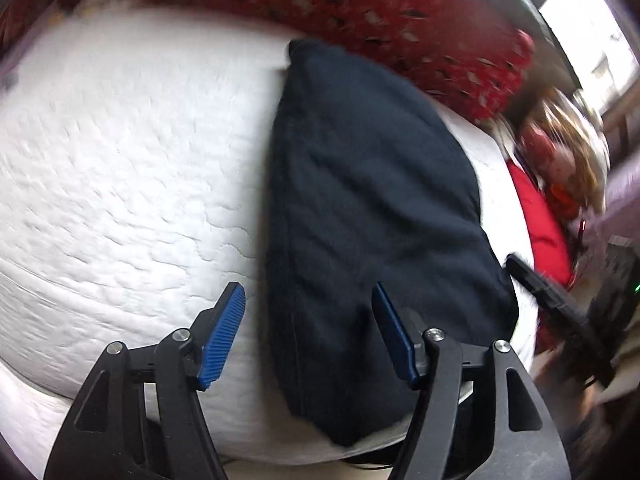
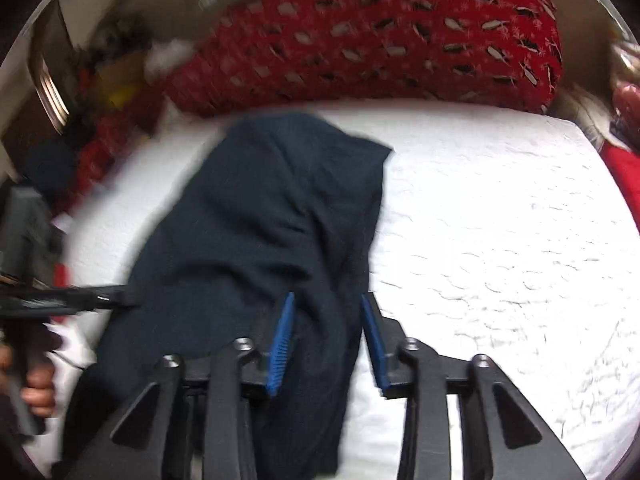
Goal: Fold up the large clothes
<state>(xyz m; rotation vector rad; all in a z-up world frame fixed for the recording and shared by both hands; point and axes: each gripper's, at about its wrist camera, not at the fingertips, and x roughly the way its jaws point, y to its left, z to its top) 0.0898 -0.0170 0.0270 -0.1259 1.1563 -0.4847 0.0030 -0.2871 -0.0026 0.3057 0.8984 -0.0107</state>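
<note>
While the dark navy garment [image 1: 372,208] lies lengthwise on the white bed [image 1: 120,168], the left hand-held gripper [image 1: 310,320] and right hand-held gripper [image 2: 326,332] hover spread over its near end.

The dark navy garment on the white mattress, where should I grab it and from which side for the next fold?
Probably the near end of the dark navy garment, coming in low from the front edge of the white mattress. The cloth runs lengthwise away from you, and this end bunches into a raised ridge already between the open jaws of the right gripper. The left gripper, also open, straddles the garment's other near edge.
</note>
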